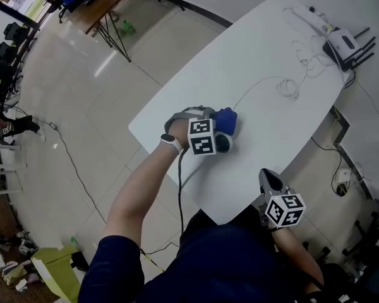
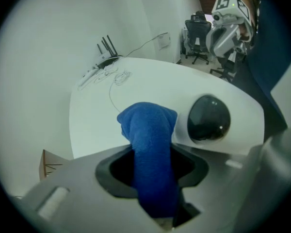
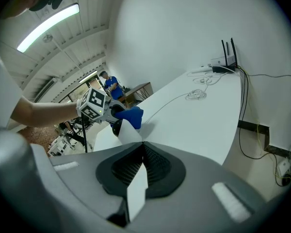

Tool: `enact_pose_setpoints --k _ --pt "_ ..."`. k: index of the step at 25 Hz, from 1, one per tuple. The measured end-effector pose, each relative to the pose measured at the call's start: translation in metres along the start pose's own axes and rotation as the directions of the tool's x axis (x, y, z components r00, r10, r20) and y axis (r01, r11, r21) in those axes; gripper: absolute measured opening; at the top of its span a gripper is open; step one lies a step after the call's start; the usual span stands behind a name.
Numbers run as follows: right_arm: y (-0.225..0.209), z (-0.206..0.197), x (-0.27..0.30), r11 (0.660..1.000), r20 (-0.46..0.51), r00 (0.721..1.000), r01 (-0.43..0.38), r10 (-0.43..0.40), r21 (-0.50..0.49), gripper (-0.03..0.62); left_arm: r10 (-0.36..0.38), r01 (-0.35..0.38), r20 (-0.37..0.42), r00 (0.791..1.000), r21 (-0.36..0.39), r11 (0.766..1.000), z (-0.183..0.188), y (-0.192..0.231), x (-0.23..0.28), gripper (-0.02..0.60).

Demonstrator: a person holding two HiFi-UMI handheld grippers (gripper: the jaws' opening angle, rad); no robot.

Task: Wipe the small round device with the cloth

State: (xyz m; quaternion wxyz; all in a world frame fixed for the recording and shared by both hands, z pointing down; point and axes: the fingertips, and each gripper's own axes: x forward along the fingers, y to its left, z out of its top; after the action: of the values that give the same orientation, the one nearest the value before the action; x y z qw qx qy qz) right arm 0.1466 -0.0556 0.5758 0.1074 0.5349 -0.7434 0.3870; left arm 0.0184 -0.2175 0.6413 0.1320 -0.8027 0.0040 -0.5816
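The small round device [image 2: 208, 118] has a black dome on a white base and sits near the table's front edge, also visible in the head view as device [image 1: 223, 144]. My left gripper [image 2: 153, 166] is shut on a folded blue cloth [image 2: 150, 140]. The cloth's free end lies just left of the device, close against its base. From above, the cloth [image 1: 226, 120] pokes out past the left gripper [image 1: 216, 130]. My right gripper [image 1: 270, 180] hovers off the table's near corner, shut with nothing held. In its own view the right gripper [image 3: 140, 147] faces the cloth [image 3: 131, 115].
The white table [image 1: 252, 62] carries a router [image 1: 344, 43] with black antennas, a white power strip [image 1: 311, 16] and a coiled thin cable [image 1: 289, 88] at its far end. More cables run over the floor [image 1: 69, 163] left of the table.
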Motion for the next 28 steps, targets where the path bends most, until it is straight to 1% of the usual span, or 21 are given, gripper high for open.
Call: enact_pose_setpoints --k 4,6,8,9,10,11,12,13,15,16,17,18,19,21,22,23,24,25,26,27,28 --pt "-0.002 -0.001 0.0 1.0 -0.005 1.0 0.006 -0.006 0.0 0.005 0.044 -0.043 -0.031 0.999 0.048 0.998 -0.014 -0.002 0.022 0.173" --pt "-0.003 -0.001 0.001 1.0 -0.006 1.0 0.008 -0.008 -0.002 0.005 0.061 -0.059 -0.029 0.998 0.043 0.997 -0.016 -0.001 0.028 0.173" --pt "-0.004 -0.001 0.001 1.0 -0.007 1.0 0.007 -0.007 -0.006 0.005 0.061 -0.062 -0.004 0.998 -0.041 0.997 -0.017 0.002 0.028 0.173" --pt "-0.004 0.0 0.002 1.0 -0.006 1.0 0.006 -0.006 -0.009 0.005 0.065 -0.063 0.015 0.998 -0.108 0.992 -0.019 0.005 0.025 0.173" --pt "-0.003 0.001 0.002 1.0 -0.003 1.0 0.004 -0.004 -0.014 0.005 0.078 -0.071 0.032 0.996 -0.185 0.98 -0.024 0.008 0.019 0.173" --pt "-0.001 0.003 0.002 1.0 0.004 1.0 0.001 -0.001 -0.02 0.005 0.099 -0.084 0.046 0.994 -0.267 0.96 -0.03 0.013 0.012 0.173" --pt "0.001 0.007 0.001 1.0 0.014 1.0 -0.003 0.004 -0.027 0.005 0.127 -0.099 0.057 0.99 -0.352 0.931 -0.039 0.017 0.002 0.173" --pt "0.003 0.012 0.001 0.999 0.031 0.999 -0.011 0.012 -0.038 0.005 0.156 -0.111 0.07 0.985 -0.437 0.892 -0.046 0.02 -0.011 0.172" --pt "0.011 0.025 -0.002 0.997 0.077 0.996 -0.041 0.047 -0.07 0.005 0.213 -0.096 0.127 0.969 -0.6 0.794 -0.053 0.019 -0.044 0.173" --pt "0.016 0.032 -0.002 0.994 0.099 0.992 -0.065 0.073 -0.087 0.005 0.239 -0.062 0.176 0.955 -0.668 0.741 -0.05 0.016 -0.062 0.173" --pt "0.022 0.039 -0.002 0.991 0.116 0.988 -0.094 0.106 -0.1 0.005 0.264 -0.011 0.238 0.935 -0.722 0.691 -0.041 0.01 -0.081 0.173" --pt "0.029 0.044 -0.001 0.986 0.126 0.982 -0.13 0.143 -0.106 0.005 0.283 0.059 0.311 0.907 -0.76 0.647 -0.029 0.003 -0.1 0.173" --pt "0.037 0.048 0.001 0.98 0.131 0.974 -0.172 0.185 -0.105 0.005 0.296 0.142 0.389 0.872 -0.781 0.608 -0.014 -0.007 -0.118 0.173" --pt "0.058 0.057 0.004 0.956 0.138 0.947 -0.282 0.291 -0.08 0.005 0.31 0.312 0.533 0.788 -0.779 0.544 0.017 -0.029 -0.145 0.173" --pt "0.071 0.062 0.004 0.936 0.143 0.925 -0.348 0.353 -0.057 0.014 0.316 0.388 0.59 0.743 -0.764 0.516 0.03 -0.039 -0.155 0.173" --pt "0.085 0.066 0.003 0.909 0.152 0.897 -0.416 0.415 -0.028 0.061 0.322 0.454 0.638 0.699 -0.744 0.49 0.042 -0.049 -0.163 0.173" --pt "0.097 0.07 0.002 0.877 0.164 0.866 -0.481 0.473 0.005 0.113 0.33 0.509 0.677 0.658 -0.723 0.467 0.051 -0.057 -0.17 0.173" --pt "0.107 0.073 0.001 0.843 0.177 0.834 -0.536 0.522 0.039 0.157 0.336 0.55 0.705 0.625 -0.703 0.452 0.06 -0.065 -0.175 0.173" --pt "0.115 0.075 0.0 0.812 0.188 0.807 -0.58 0.56 0.069 0.23 0.338 0.574 0.724 0.601 -0.686 0.447 0.067 -0.071 -0.178 0.173" --pt "0.122 0.075 0.0 0.784 0.197 0.782 -0.614 0.591 0.091 0.308 0.335 0.588 0.737 0.587 -0.672 0.45 0.073 -0.078 -0.18 0.173" --pt "0.128 0.075 -0.002 0.758 0.204 0.761 -0.643 0.616 0.107 0.351 0.324 0.6 0.75 0.577 -0.658 0.455 0.078 -0.084 -0.181 0.173"
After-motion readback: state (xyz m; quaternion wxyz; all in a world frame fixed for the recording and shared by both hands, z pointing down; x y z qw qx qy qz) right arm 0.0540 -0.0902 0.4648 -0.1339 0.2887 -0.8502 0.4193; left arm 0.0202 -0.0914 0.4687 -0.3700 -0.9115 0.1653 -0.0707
